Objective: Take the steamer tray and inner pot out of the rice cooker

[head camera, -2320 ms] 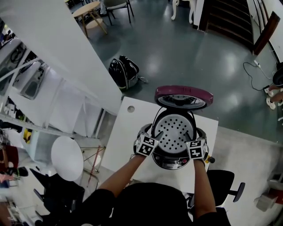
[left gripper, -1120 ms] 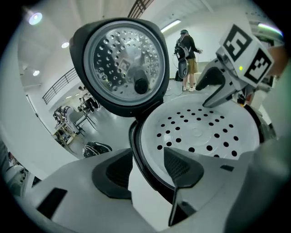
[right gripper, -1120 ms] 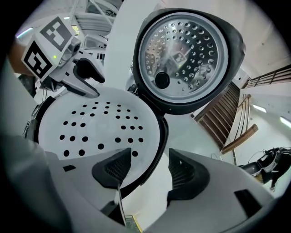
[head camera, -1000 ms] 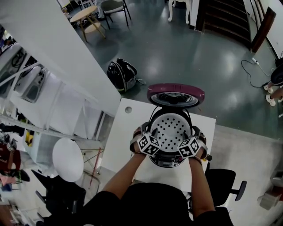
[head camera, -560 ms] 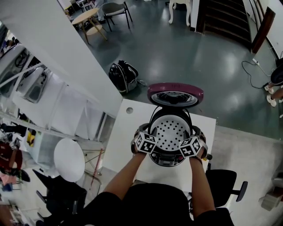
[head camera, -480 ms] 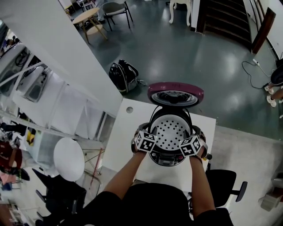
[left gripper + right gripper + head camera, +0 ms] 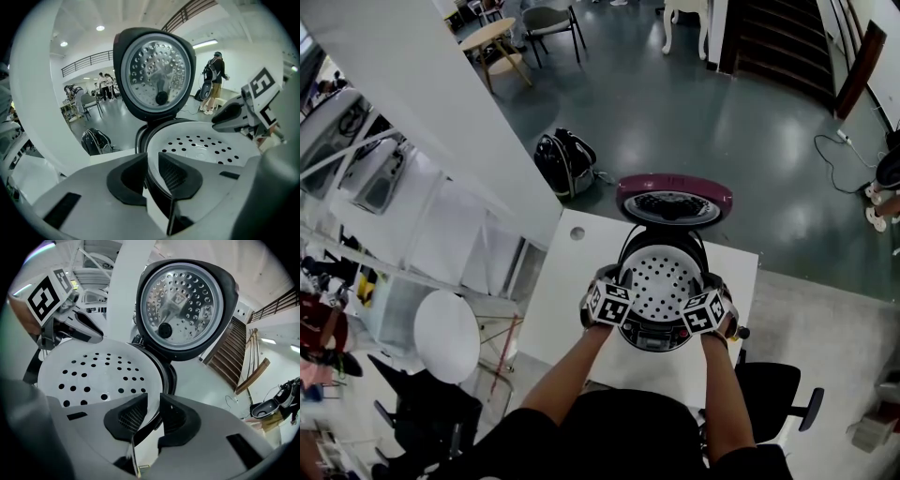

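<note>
Head view: left tool (image 7: pixel 617 284), right tool (image 7: pixel 710 287) just closed onto steamer tray (image 7: pixel 664 274) rim.

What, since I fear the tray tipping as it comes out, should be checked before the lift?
1. Lid stands open behind the steamer tray: ok.
2. Left gripper straddles the tray's rim on its side, its fingers having just been closing: ok.
3. Right gripper straddles the opposite rim, its fingers likewise having just been closing: ok.
4. Fingers pressing firmly on the rim: cannot tell.
5. Tray sits level in the rice cooker: ok.
</note>
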Demonstrator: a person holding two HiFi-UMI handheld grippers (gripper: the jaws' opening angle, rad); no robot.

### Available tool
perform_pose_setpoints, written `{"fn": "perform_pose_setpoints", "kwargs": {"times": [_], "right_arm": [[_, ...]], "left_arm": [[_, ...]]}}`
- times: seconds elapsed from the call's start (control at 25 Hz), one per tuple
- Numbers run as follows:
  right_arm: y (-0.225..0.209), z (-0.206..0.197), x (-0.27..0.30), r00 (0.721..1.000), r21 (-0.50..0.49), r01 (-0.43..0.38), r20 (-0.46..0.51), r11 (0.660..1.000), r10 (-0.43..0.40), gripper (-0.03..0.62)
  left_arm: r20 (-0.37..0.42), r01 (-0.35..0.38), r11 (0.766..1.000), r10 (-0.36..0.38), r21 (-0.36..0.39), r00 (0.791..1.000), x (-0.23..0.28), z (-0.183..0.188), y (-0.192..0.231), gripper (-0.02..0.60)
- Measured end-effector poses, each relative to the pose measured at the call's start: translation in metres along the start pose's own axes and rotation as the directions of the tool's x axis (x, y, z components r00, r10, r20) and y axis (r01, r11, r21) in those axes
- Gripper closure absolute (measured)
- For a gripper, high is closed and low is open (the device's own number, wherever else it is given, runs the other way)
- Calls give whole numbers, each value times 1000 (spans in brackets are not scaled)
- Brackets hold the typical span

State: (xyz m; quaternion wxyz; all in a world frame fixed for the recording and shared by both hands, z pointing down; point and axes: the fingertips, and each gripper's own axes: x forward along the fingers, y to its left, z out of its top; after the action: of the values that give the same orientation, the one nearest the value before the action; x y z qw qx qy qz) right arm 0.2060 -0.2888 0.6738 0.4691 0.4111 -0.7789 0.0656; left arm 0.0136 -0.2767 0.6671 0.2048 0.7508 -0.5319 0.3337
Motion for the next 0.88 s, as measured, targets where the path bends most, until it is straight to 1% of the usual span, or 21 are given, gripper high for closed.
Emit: {"fn": "perform_pose_setpoints", "kwargs": {"times": [0.24, 0.52, 0.68, 0.88], "right_arm": [[-2, 4, -12, 999, 15, 26, 34, 1000, -27, 530], [-9, 16, -30, 993, 33, 58, 101, 998, -61, 537], [-8, 25, -42, 988, 31, 57, 139, 998, -61, 540], [-2, 41, -54, 980, 7, 33, 195, 999, -34, 540]], "left_arm": [[46, -20, 1000, 21, -13, 999, -10, 5, -2, 520], [94, -53, 997, 59, -58, 994, -32, 17, -2, 525], [130, -82, 994, 90, -67, 987, -47, 22, 1, 526], [134, -135, 986, 147, -95, 980, -73, 22, 7, 528]]}}
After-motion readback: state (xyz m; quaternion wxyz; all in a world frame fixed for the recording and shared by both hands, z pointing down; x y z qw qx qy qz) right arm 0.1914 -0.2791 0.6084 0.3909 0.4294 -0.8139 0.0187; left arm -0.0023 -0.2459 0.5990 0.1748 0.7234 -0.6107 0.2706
